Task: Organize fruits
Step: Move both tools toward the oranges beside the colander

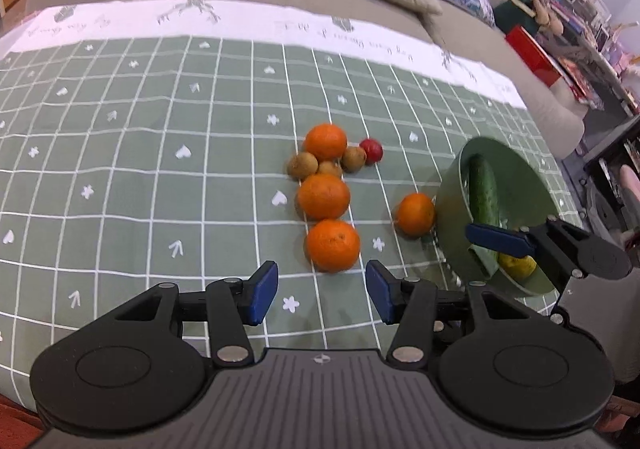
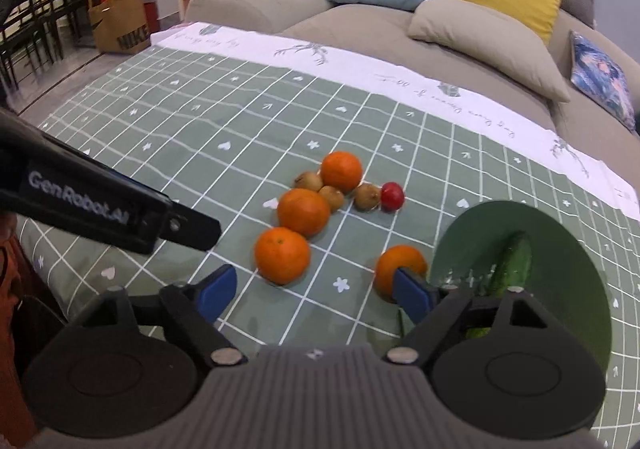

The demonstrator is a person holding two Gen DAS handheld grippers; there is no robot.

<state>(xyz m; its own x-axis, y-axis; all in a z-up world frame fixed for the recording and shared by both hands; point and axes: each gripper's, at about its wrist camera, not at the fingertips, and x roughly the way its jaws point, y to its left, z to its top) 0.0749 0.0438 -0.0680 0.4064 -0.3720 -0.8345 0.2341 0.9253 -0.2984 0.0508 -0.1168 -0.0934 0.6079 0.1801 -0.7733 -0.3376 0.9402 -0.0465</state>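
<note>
A: Item one, the green bowl (image 1: pixel 516 185)?
B: It sits at the right of the counter (image 1: pixel 120 153), on the green checked cloth. It holds a cucumber (image 1: pixel 482 191) leaning against the wall and a yellow fruit (image 1: pixel 518 265) low at the near rim; it is probably the collecting point.

A: Loose fruit?
B: Four oranges. The near orange (image 1: pixel 333 245) lies just beyond the left gripper (image 1: pixel 322 295). The middle orange (image 1: pixel 323 196) and far orange (image 1: pixel 326 141) run away from it in a line. The lone orange (image 1: pixel 415 213) rests just beside the bowl. Three kiwis (image 1: pixel 303 165) and a small red fruit (image 1: pixel 371 150) cluster at the far end.

A: Left fingers?
B: Spread, nothing between them, and lined up on the near orange, likely the next pick.

A: Right gripper (image 2: pixel 316 293)?
B: Fingers spread and empty. The right fingertip (image 2: pixel 412 291) overlaps the lone orange, though I cannot tell whether it touches. Its place beside the bowl suits a short transfer.
</note>
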